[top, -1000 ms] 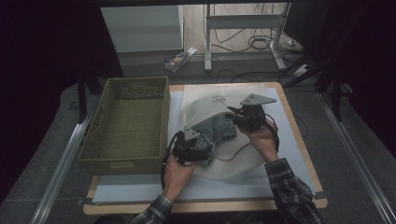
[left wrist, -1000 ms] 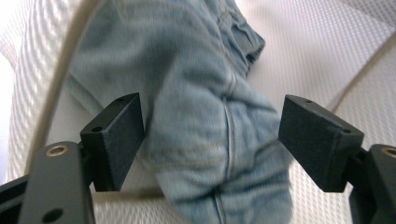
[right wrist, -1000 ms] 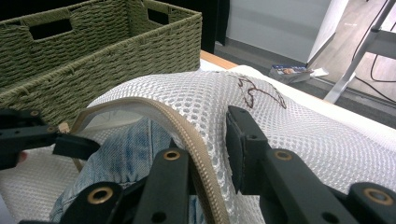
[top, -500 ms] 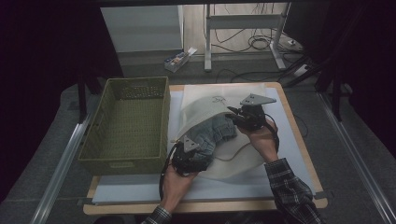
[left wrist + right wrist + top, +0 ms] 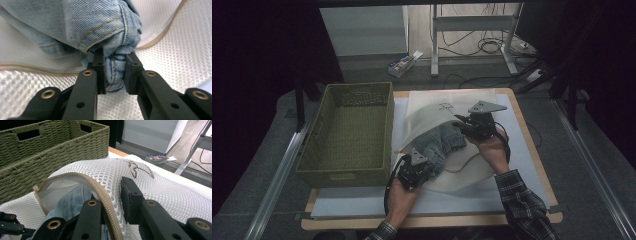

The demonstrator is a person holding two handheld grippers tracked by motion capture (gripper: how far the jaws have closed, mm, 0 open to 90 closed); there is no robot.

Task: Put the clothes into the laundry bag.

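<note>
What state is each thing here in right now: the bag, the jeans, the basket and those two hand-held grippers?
Mesh laundry bag: unzipped, its zippered edge lifted into an arch.
Jeans: bunched, partly inside the bag's mouth, one end sticking out.
Left gripper: jaws have just been closing, now clamped on a fold of the jeans.
Right gripper: shut on the bag's zippered edge, holding it up.
Wicker basket: upright, nothing visible inside.

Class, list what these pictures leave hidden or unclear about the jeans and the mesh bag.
- Jeans: the high view shows a bunched part; the mesh bag covers the rest.
- Jeans' full shape: cut off by the top edge in the left gripper view.
- Dark drawing on the bag: too small to read.
- Bag's inside: hidden by its raised flap.
</note>
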